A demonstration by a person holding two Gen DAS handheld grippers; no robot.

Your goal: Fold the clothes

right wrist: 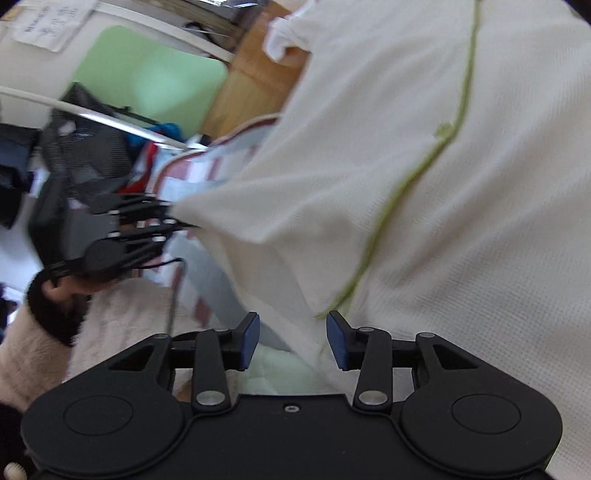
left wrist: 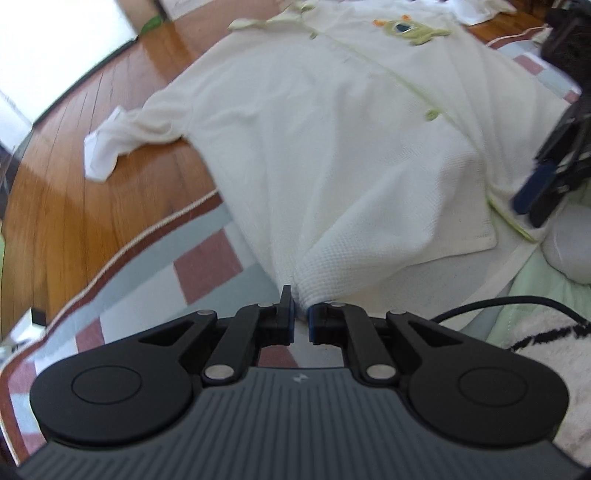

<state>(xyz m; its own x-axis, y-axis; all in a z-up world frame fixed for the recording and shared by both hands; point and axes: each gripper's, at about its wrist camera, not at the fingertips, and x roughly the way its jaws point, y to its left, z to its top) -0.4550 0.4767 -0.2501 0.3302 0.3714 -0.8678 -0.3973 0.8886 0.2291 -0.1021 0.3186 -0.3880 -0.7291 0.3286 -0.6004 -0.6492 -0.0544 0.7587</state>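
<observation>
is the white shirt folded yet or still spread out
Mostly spread: the white shirt lies flat, sleeve out, one hem corner pinched up in the left tool.

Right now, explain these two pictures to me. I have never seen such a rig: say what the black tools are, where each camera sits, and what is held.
A person holds a hand tool with a two-finger claw in each hand, and each carries a camera looking along its fingers. The left view shows the left claw shut on a corner of a white shirt with a green embroidered figure, spread over a checked rug on a wooden floor. The right view shows the right claw open at the shirt's green-trimmed edge, gripping nothing.
</observation>
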